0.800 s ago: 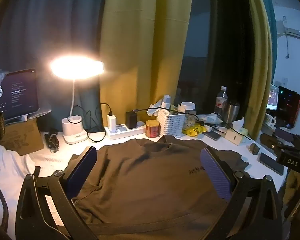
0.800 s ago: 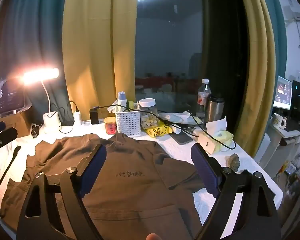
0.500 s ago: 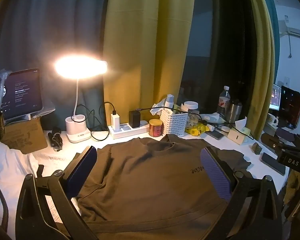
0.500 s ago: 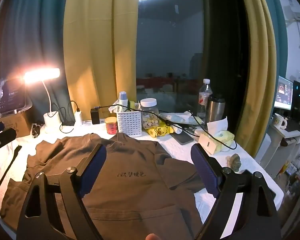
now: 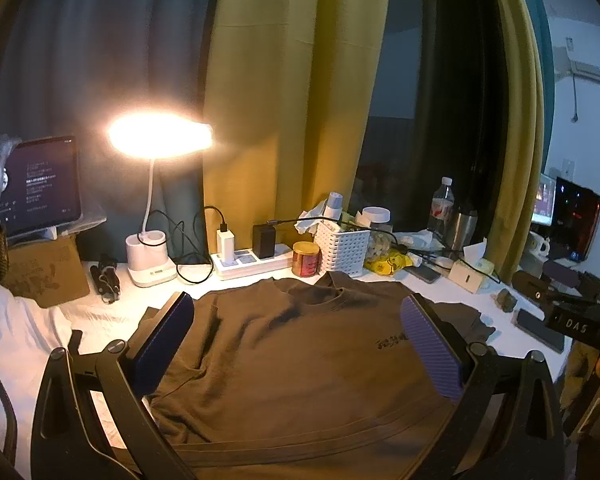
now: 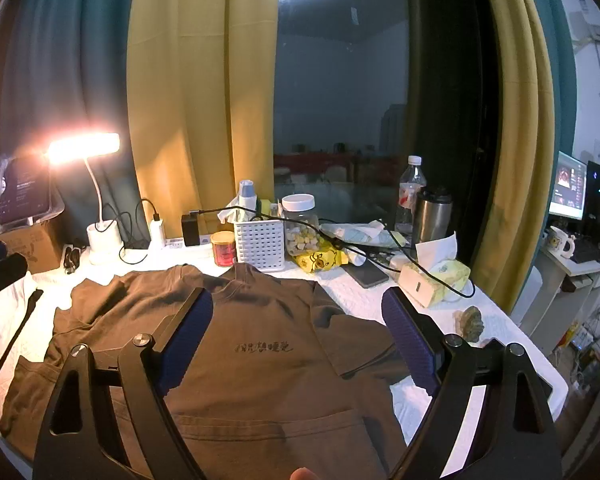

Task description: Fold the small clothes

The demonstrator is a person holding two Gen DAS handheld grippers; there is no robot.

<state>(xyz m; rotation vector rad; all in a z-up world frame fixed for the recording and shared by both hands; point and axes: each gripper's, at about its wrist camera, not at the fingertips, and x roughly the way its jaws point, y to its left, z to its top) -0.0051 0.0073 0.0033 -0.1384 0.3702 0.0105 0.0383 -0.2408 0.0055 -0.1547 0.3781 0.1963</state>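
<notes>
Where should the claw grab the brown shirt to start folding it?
Probably the brown shirt's right sleeve, approached from its outer edge. It lies flat, spread out on the white table, so its free edge looks easy to pinch and carry inward.

A lit desk lamp [image 5: 158,142] stood beside a power strip [image 5: 252,264]. Near them were a red tin [image 5: 306,264], a white basket [image 5: 342,250], a water bottle [image 6: 411,192] and a steel flask [image 6: 432,216].

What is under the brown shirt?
A white cloth covering the table shows all around the brown shirt. Whatever else lies beneath the shirt is hidden.
</notes>
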